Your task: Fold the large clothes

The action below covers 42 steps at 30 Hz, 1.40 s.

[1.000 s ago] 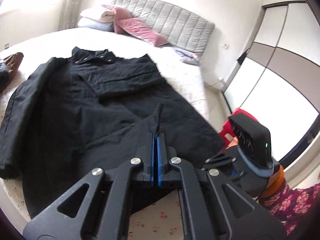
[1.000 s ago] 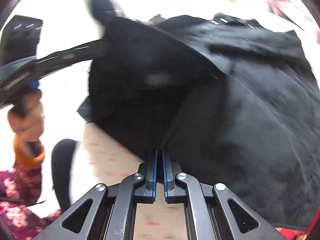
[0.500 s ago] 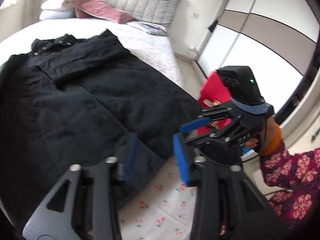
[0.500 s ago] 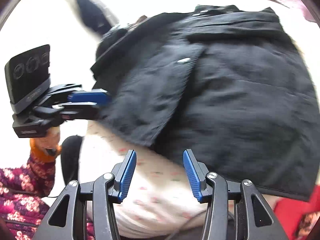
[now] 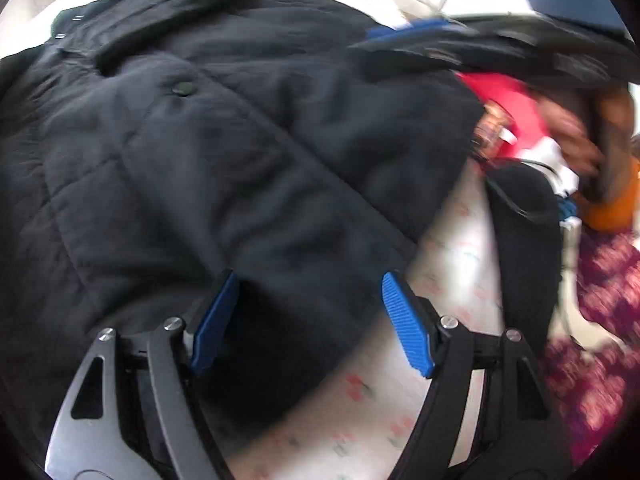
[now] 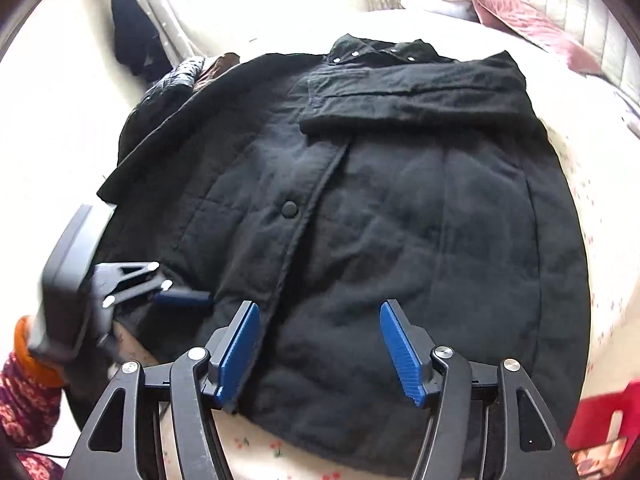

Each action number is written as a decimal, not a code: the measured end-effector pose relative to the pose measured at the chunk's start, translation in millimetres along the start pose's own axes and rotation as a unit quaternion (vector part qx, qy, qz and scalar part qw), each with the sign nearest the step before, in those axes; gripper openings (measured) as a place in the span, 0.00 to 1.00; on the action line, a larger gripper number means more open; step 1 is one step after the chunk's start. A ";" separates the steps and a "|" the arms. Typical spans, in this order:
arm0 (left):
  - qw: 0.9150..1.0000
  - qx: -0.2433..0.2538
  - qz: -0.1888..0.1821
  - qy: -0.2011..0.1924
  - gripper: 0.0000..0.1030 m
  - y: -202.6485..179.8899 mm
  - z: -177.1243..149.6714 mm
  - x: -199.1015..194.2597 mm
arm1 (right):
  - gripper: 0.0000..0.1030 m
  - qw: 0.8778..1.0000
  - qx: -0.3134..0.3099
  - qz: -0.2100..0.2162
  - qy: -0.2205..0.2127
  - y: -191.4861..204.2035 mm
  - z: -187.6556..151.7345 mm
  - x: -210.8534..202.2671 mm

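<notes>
Right wrist view: the right gripper (image 6: 320, 346) is seen nearest, its blue ribbed pads (image 6: 402, 354) standing well apart over the lower hem of the black quilted coat (image 6: 380, 208). A second ago these jaws were pressed together at the hem; they have just been opening, and nothing is clamped between them now. The coat lies flat, front up, on the white bedsheet with small red flowers (image 6: 600, 280), hem toward the camera and snap-studded collar (image 6: 376, 51) at the far end. One sleeve (image 6: 412, 92) is folded across the chest. A round black button (image 6: 289, 209) is seen on the placket. At the left edge the left gripper (image 6: 176, 300) is seen, blurred, over the coat's near left corner. Beyond the coat, a pink pillow (image 6: 516, 12) rests against the grey padded headboard (image 6: 592, 20).

Left wrist view: the left gripper (image 5: 308, 320) likewise stands with its jaws apart, having just been opening from fully closed; the coat's hem lies beneath and between the pads, unclamped. The camera has been brought lower and closer to the coat than before. The right gripper is blurred at upper right, its state unreadable here.
</notes>
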<state>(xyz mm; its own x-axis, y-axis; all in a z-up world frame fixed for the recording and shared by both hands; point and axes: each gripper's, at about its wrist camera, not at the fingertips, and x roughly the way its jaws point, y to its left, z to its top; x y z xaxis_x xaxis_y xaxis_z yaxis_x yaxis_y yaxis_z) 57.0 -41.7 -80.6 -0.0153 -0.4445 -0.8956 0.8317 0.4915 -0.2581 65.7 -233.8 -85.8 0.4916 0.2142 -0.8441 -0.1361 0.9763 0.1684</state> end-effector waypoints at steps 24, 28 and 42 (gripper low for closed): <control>0.903 -0.251 0.273 -0.218 0.99 142.7 22.5 -52.5 | 0.72 0.995 -0.049 -0.088 -0.011 -7.8 137.1 103.4; 0.901 -0.252 0.269 -0.228 0.99 151.1 17.8 -60.0 | 0.72 0.993 -0.088 -0.073 0.011 18.0 155.5 145.9; 0.908 -0.237 0.270 -0.215 0.99 156.6 19.8 -52.0 | 0.11 0.992 -0.034 -0.120 -0.011 -10.9 178.1 180.4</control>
<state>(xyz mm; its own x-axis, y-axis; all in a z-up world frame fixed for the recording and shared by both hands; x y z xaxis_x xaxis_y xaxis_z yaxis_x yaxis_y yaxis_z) 199.1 43.5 -67.3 0.6270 -0.2448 -0.7395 0.3202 0.9464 -0.0418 309.0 -200.0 -149.2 0.5363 -0.0222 -0.8437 -0.0709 0.9949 -0.0712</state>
